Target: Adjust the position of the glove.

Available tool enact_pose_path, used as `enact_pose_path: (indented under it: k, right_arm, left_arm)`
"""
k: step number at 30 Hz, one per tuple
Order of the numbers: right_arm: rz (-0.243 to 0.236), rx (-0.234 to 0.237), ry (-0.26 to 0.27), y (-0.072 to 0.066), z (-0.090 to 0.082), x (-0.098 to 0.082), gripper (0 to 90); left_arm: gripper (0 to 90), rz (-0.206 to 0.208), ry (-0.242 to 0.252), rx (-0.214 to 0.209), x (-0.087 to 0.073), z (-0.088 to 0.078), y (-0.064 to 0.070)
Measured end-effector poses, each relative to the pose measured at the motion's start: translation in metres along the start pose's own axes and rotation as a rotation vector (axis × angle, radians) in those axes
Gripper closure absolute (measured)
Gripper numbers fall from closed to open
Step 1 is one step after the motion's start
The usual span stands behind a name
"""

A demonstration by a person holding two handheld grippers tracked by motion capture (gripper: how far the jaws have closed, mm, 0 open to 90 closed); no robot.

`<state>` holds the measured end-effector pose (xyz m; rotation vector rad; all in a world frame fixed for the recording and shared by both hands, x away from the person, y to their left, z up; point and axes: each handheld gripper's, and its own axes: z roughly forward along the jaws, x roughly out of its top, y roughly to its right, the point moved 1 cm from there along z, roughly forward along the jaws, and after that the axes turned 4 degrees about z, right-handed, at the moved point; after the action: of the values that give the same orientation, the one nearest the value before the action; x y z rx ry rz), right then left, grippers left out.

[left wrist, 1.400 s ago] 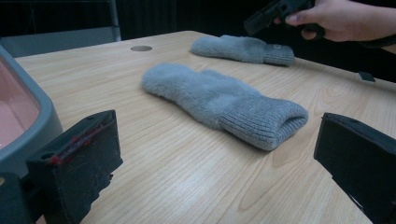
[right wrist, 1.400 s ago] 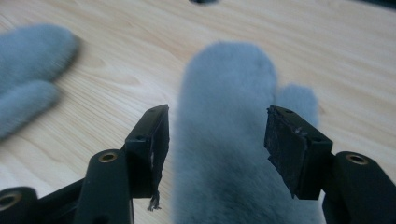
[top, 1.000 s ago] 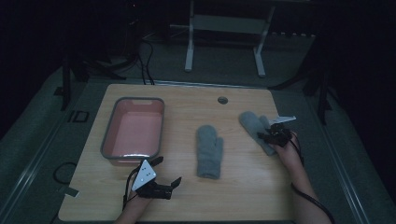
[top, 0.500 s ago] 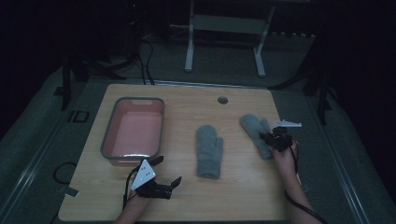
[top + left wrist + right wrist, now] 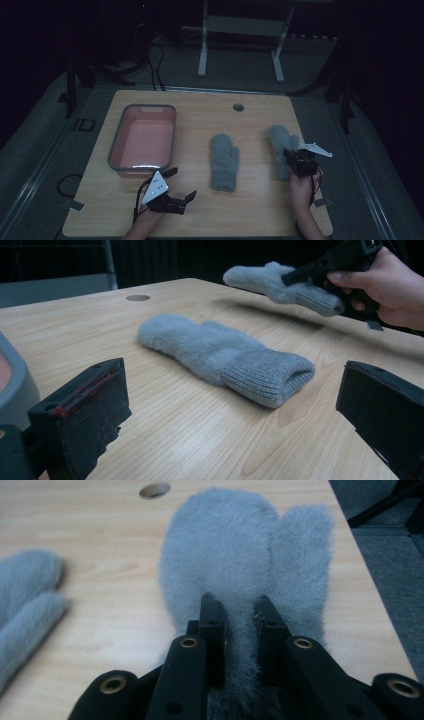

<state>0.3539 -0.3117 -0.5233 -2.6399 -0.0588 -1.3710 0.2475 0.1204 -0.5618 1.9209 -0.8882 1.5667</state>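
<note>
Two grey mittens are on a wooden table. One mitten (image 5: 223,160) (image 5: 215,352) lies flat at the table's middle, cuff toward me. My right gripper (image 5: 294,158) (image 5: 240,615) is shut on the cuff end of the other mitten (image 5: 279,142) (image 5: 225,545); its jaws have just been closing on it. The left gripper view shows that mitten (image 5: 270,280) held off the table by the right gripper (image 5: 320,267). My left gripper (image 5: 182,186) (image 5: 232,390) rests open near the front edge, nothing between its jaws, facing the middle mitten.
A grey-rimmed pink tray (image 5: 116,150) stands at the table's left. A round cable hole (image 5: 238,107) (image 5: 155,490) sits near the far edge. The table's right edge (image 5: 320,165) runs just beside the right hand. A white frame stands on the floor beyond.
The right gripper has drawn back toward the near edge with the mitten, lifting it a little. The left gripper has stayed still.
</note>
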Motion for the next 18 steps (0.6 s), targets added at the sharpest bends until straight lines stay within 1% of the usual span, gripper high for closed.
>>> enact_pose_path:
  k: [2, 5, 6, 10, 12, 13, 14, 15, 16, 17, 18]
  right_arm:
    - [-0.005, -0.007, -0.008, -0.003, -0.003, -0.006, 78.5]
    - [0.018, -0.012, -0.023, -0.008, -0.006, -0.018, 78.3]
    - [0.029, -0.007, -0.034, -0.008, -0.006, -0.022, 78.3]
    - [0.037, -0.011, -0.081, -0.009, -0.001, -0.034, 77.7]
    - [0.043, -0.005, -0.095, -0.008, 0.003, -0.037, 76.5]
    - [0.037, -0.008, -0.095, -0.008, 0.004, -0.038, 75.7]
    - [0.022, -0.011, -0.093, -0.009, 0.005, -0.038, 74.8]
    - [0.020, -0.011, -0.099, -0.011, 0.005, -0.038, 73.4]
    - [0.028, -0.005, -0.098, -0.011, 0.004, -0.038, 70.3]
    - [0.024, -0.002, -0.099, -0.011, 0.004, -0.037, 67.3]
    - [0.012, -0.006, -0.099, -0.012, 0.002, -0.034, 62.1]
  left_arm:
    - [0.9, 0.002, 0.001, -0.002, 0.000, 0.000, 0.000]
    - [0.9, 0.006, 0.000, -0.005, 0.001, 0.000, 0.001]
    - [0.9, 0.006, 0.002, -0.006, 0.001, 0.001, 0.001]
    - [0.9, 0.011, -0.001, -0.011, 0.001, 0.001, 0.002]
    - [0.9, 0.014, -0.001, -0.011, 0.001, 0.001, 0.002]
    - [0.9, 0.015, -0.001, -0.011, 0.002, 0.001, 0.002]
    - [0.9, 0.016, -0.003, -0.011, 0.002, 0.001, 0.002]
    - [0.9, 0.016, -0.002, -0.011, 0.002, 0.001, 0.002]
    - [0.9, 0.015, -0.002, -0.011, 0.002, 0.001, 0.002]
    - [0.9, 0.015, -0.003, -0.010, 0.002, 0.001, 0.002]
    - [0.9, 0.014, -0.003, -0.010, 0.002, 0.001, 0.002]
